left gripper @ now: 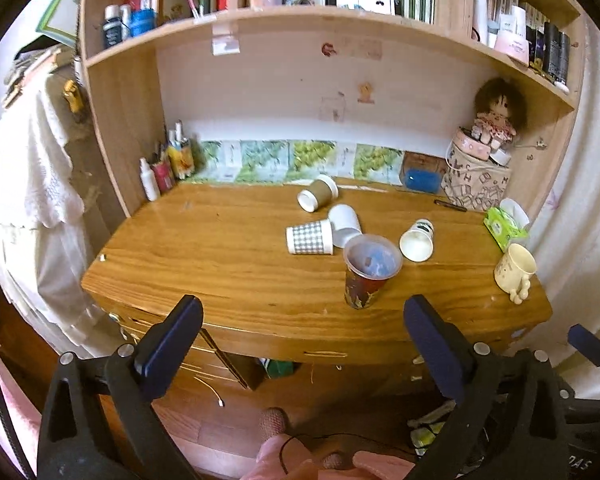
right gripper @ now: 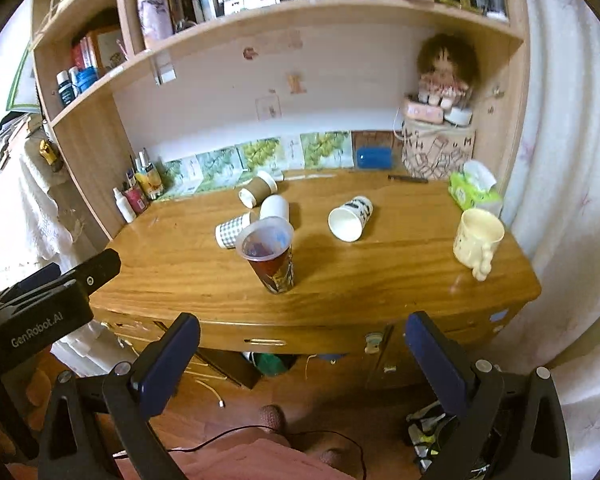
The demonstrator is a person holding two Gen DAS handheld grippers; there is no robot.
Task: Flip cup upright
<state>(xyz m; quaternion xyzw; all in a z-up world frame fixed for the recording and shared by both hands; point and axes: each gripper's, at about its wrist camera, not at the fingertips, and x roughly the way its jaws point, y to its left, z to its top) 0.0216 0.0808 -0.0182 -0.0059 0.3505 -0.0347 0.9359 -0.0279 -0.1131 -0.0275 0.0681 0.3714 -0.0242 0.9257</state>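
Note:
Several paper cups lie on their sides on the wooden desk: a checked cup, a plain white cup, a brown-sleeved cup and a white printed cup. A dark red plastic cup stands upright near the front. In the right wrist view these are the checked cup, white cup, brown cup, printed cup and red cup. My left gripper and right gripper are open, empty, held before the desk's front edge.
A cream mug stands upright at the desk's right front. A green tissue pack, a patterned bag with a doll and a blue box sit at the back right. Bottles stand at the back left. Bookshelves rise above.

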